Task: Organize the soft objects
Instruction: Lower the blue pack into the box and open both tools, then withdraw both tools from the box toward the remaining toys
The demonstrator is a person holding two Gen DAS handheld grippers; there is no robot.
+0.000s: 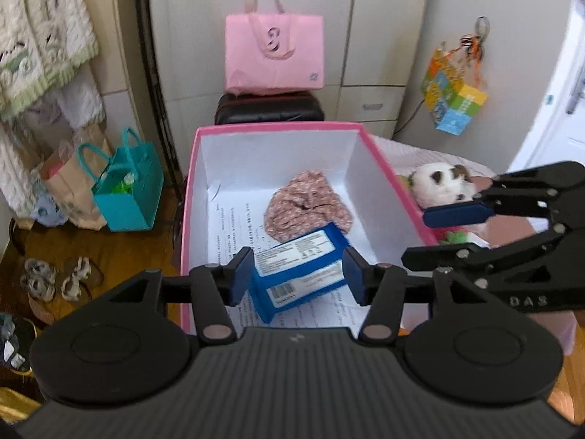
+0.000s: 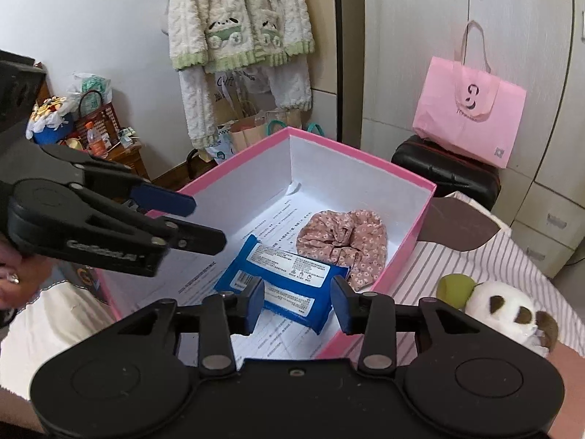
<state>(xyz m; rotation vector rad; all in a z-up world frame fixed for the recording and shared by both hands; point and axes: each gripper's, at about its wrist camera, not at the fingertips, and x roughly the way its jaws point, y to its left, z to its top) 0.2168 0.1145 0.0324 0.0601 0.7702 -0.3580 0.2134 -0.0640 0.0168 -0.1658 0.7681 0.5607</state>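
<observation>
Blue wipes pack (image 2: 283, 281), white printed label with barcode, text unreadable, lay in pink box (image 2: 420, 219) beside floral scrunchie (image 2: 345, 239). Your left hand-held gripper (image 1: 298, 276) hovered over pack, jaws spread, holding nothing. Your right hand-held gripper (image 2: 298, 301) likewise released. Plush panda (image 2: 512, 311) sat on striped bench outside box.

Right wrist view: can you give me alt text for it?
A pink box holds a blue wipes pack and a floral scrunchie on printed paper. The right tool hovers open over the box's near edge; the left tool reaches in, also open. A panda plush lies outside on striped cloth.
</observation>
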